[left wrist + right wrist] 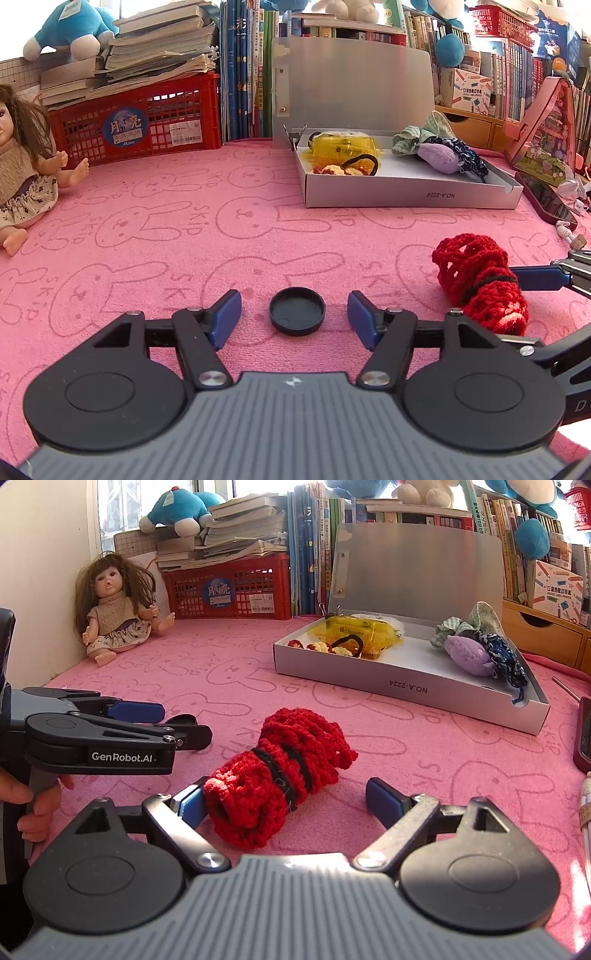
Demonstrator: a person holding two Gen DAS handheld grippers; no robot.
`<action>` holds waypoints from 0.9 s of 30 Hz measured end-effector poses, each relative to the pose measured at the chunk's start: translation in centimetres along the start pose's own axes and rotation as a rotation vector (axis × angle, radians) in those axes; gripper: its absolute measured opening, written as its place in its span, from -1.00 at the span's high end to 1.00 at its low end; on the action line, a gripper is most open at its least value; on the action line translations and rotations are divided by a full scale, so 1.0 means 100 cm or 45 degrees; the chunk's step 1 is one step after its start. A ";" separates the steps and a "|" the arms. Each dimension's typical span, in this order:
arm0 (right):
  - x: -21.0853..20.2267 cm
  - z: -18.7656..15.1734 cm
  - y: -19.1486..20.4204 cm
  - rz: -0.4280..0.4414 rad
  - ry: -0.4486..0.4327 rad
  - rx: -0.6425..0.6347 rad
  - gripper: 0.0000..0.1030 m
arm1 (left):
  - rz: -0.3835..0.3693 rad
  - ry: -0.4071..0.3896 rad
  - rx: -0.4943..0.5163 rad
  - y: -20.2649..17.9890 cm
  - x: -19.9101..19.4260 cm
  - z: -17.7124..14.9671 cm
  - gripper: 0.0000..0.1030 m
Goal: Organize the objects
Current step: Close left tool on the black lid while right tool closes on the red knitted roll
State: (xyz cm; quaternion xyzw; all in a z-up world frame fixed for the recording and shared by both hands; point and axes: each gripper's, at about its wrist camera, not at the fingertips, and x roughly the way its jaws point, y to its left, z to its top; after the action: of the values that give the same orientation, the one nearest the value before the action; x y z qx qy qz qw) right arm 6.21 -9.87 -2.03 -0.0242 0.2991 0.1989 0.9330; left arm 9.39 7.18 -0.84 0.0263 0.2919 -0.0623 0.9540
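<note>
Basically soft, light red crochet roll (280,775) squashes; right gripper (286,801) spread around it, left gripper (294,314) spread around black cap (297,311); pinch mid-band.

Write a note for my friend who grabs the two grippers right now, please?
Left gripper: open, straddling the black cap on the pink rabbit towel, not pinching it.
Right gripper: open around the red crochet roll; one pad looks to touch, the other is clear.
Done: a yellow pouch, hair ties and a purple plush lie in the open grey box.
Left: grip the cap and roll, probably for the box.
</note>
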 end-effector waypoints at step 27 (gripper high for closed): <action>-0.006 -0.003 -0.011 0.005 -0.061 0.096 -0.09 | -0.041 -0.018 0.022 -0.018 -0.009 0.000 0.27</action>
State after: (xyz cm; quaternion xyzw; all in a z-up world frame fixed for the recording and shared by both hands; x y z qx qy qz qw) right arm 5.98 -11.11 -2.01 0.0163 0.2842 0.1899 0.9396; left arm 8.37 5.53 -0.36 0.0294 0.2852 -0.0803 0.9547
